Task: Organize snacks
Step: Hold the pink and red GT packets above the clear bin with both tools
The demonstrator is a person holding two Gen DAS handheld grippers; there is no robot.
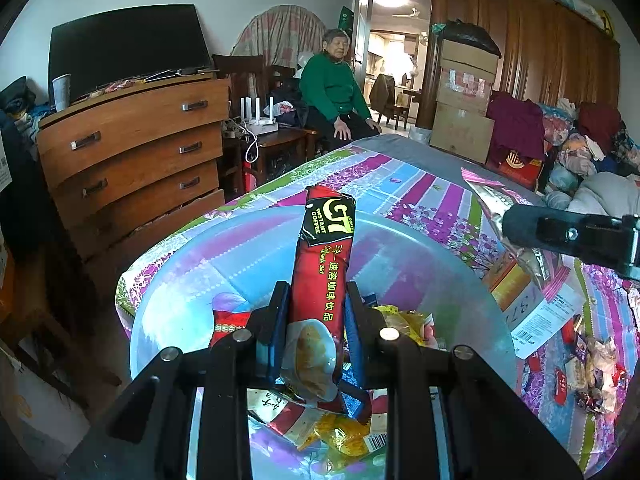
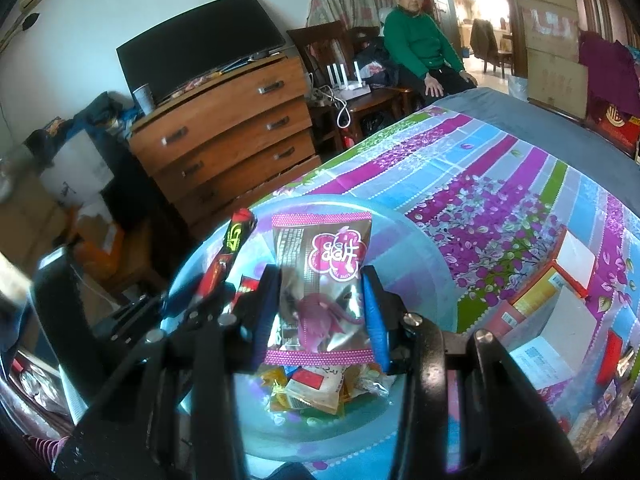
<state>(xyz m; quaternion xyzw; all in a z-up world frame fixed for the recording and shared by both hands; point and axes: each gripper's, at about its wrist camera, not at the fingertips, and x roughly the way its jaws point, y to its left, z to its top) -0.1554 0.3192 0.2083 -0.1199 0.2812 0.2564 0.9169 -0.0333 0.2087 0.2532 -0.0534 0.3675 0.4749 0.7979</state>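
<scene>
The left gripper [image 1: 318, 300] is found clamped on a red G7 instant coffee sachet [image 1: 324, 256], which is held upright between the blue pads and stands above a translucent bowl [image 1: 460, 280]. The right gripper [image 2: 322, 300] is found clamped on a silver and pink snack packet [image 2: 320, 280], gripped at both side edges and likewise held over the bowl. Loose wrapped snacks [image 2: 316, 390] are noted lying on the bowl's bottom beneath both grippers. The bowl is seen resting on a flowered purple-striped cloth [image 2: 500, 184]. Cardboard boxes [image 2: 552, 292] lie on the cloth just beside the bowl. A wooden chest of drawers [image 1: 132, 148] is recorded beyond, with a seated person in green [image 1: 334, 88] near it
</scene>
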